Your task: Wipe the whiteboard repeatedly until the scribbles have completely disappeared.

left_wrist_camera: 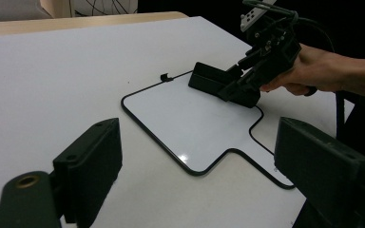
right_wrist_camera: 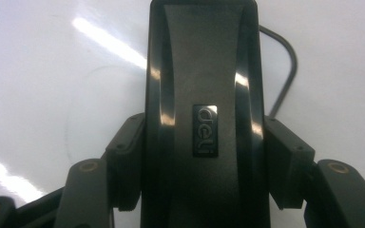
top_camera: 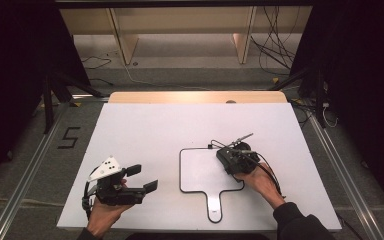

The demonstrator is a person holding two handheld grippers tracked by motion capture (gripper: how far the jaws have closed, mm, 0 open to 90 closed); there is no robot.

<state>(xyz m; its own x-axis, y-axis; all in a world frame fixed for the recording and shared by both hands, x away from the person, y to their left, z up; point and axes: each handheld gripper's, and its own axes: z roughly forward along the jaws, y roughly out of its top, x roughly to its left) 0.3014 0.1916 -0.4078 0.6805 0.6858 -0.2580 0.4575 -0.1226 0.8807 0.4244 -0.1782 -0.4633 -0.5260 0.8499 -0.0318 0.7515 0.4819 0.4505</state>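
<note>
Right gripper [top_camera: 231, 156] is clamping a black whiteboard eraser [right_wrist_camera: 204, 118], jaws pressing on its two long sides, logo face up toward the camera. I'm reading that side grip as deliberate: it keeps the underside free to sit flat on the board. In the left gripper view the eraser [left_wrist_camera: 215, 80] is lying low on the small whiteboard [left_wrist_camera: 190, 118], near its far right corner, tilted slightly, so I'm judging it is touching or about to wipe. Cannot tell from here if any marks are left; the surface is looking clean apart from glare.

Whiteboard [top_camera: 200, 172] is sitting flat on the white table [top_camera: 145, 130], handle pointing back toward the person, which is putting the writing area within easy reach of the right hand [top_camera: 260, 180]. A pen-like thing [top_camera: 242, 137] is poking out just past the board's far right corner; too small to say more.

Left gripper [top_camera: 142, 178] is hanging wide apart and holding nothing, well away from the board on the near left of the table, jaws aimed at it. I'm guessing it is parked there to stay out of the wiping path, ready to steady the board if it is sliding.
</note>
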